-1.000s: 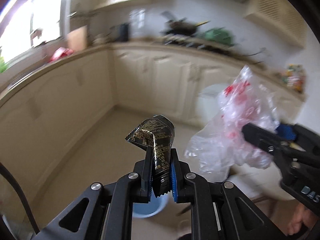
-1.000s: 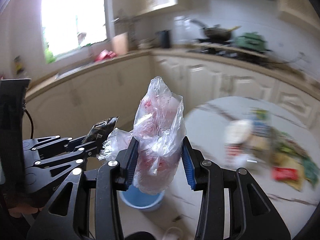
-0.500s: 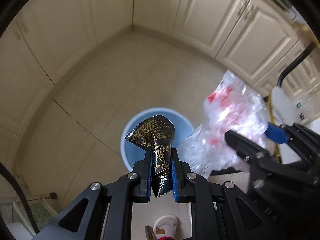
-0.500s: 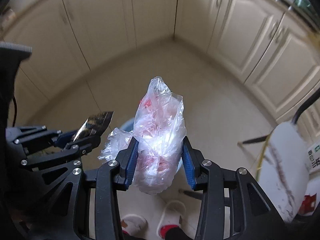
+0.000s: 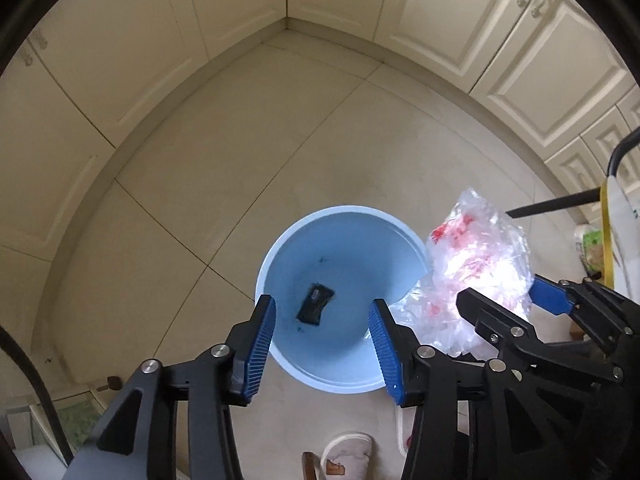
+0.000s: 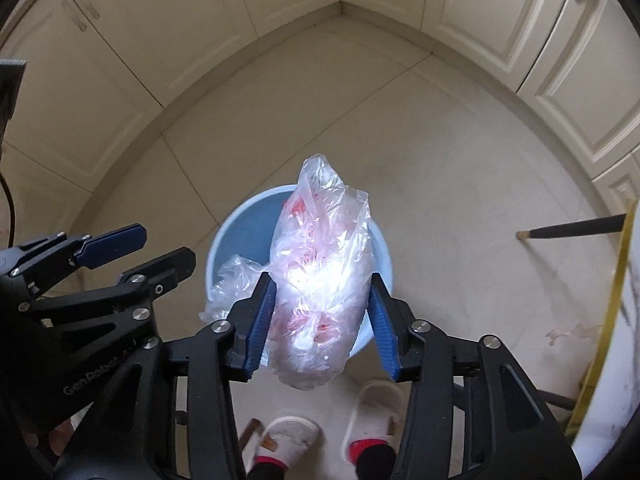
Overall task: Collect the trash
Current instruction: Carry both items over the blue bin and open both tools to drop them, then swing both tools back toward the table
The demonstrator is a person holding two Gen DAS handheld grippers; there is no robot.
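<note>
A light blue bin (image 5: 360, 236) stands on the tiled floor below both grippers; it also shows in the right wrist view (image 6: 240, 236). A black snack wrapper (image 5: 315, 305) lies on the bin's bottom. My left gripper (image 5: 322, 344) is open and empty above the bin; it shows in the right wrist view (image 6: 148, 248) at the left. My right gripper (image 6: 320, 312) holds a crumpled clear plastic bag with red print (image 6: 320, 264) above the bin's rim. The bag (image 5: 476, 264) and the right gripper (image 5: 504, 300) show at the right in the left wrist view.
Cream cabinet doors (image 5: 480, 20) line the floor in a corner behind the bin. A black table leg (image 6: 572, 229) and a white table edge (image 6: 616, 360) are at the right. My slippered feet (image 6: 288, 436) stand just before the bin.
My left gripper opened and the black wrapper dropped into the bin. Both grippers have tilted down from the kitchen to over the bin. The right gripper's jaws look slightly wider around the bag.
</note>
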